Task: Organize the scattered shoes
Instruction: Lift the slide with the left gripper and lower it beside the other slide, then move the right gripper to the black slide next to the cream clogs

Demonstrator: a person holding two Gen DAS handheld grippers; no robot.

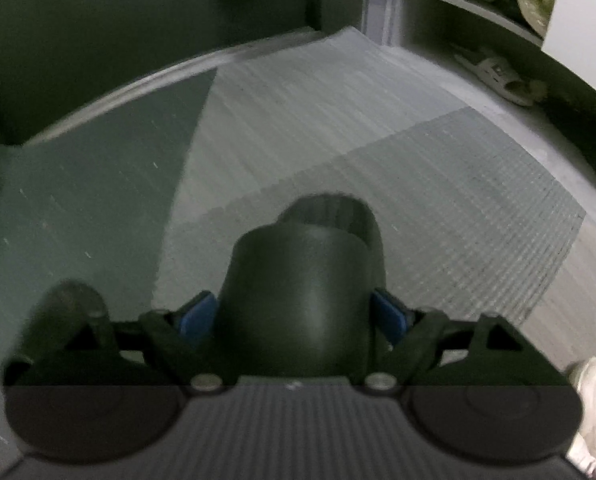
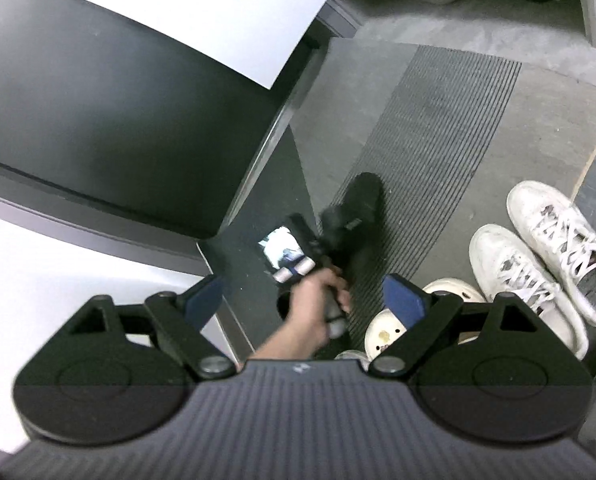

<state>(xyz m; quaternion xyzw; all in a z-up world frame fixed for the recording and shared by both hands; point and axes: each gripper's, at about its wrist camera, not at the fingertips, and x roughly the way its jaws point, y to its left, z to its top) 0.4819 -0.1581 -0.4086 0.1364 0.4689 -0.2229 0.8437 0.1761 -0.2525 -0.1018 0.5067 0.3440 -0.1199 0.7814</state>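
left gripper [image 1: 296, 316]: clamped on black shoe [image 1: 306, 280], held above ribbed mat [image 1: 438, 184] | right gripper [image 2: 304, 300]: jaws apart, nothing between | white sneakers [image 2: 538, 256]: paired on floor beside mat

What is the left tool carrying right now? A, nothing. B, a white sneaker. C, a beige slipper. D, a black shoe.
D: the left tool has its blue pads on either side of a black shoe, and the right wrist view shows it lifted over the mat.
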